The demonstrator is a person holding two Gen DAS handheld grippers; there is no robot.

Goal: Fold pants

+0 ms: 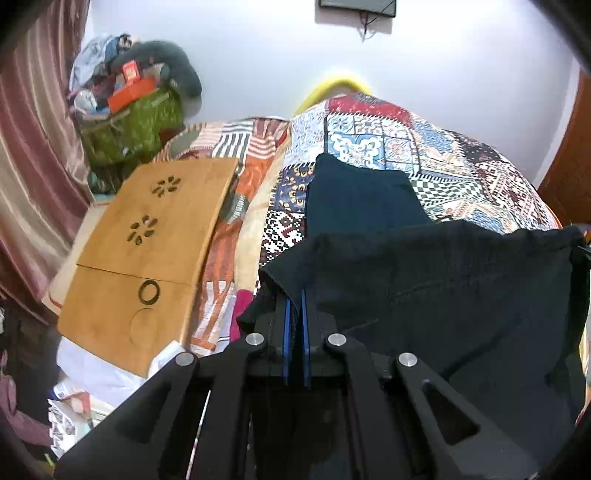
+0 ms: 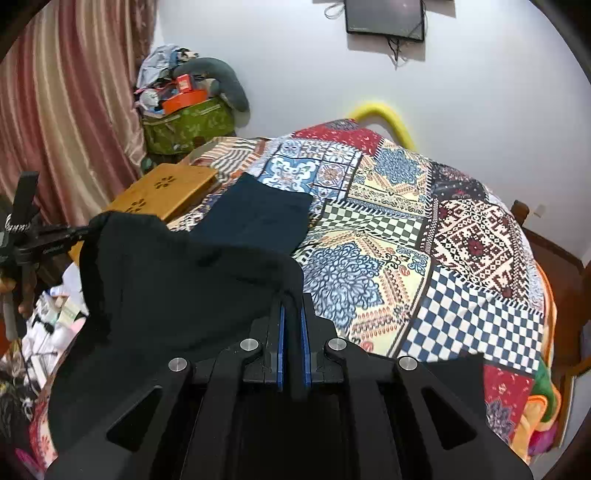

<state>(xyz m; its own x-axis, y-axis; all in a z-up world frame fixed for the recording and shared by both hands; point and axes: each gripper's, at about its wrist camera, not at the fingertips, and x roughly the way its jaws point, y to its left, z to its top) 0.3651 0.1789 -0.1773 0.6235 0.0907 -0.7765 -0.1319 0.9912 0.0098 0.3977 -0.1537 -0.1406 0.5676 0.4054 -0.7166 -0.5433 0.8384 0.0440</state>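
Note:
Dark navy pants [image 1: 369, 206] lie on a patchwork bedspread [image 1: 461, 173], one end raised off the bed. My left gripper [image 1: 294, 301] is shut on the raised edge of the pants, cloth pinched between its blue pads. In the right wrist view the same pants [image 2: 177, 273] hang as a dark sheet across the left half, with the far leg [image 2: 258, 218] still flat on the bedspread [image 2: 443, 240]. My right gripper [image 2: 292, 304] is shut on the other corner of that raised edge. The other gripper's black frame [image 2: 40, 236] shows at the far left.
A wooden lap table [image 1: 147, 258] rests on the bed's left side. Beyond it stand a green bag piled with boxes and clothes [image 1: 129, 110] and a pink curtain [image 1: 33, 166]. A screen [image 2: 384, 16] hangs on the white wall. Clutter [image 2: 48, 325] lies at lower left.

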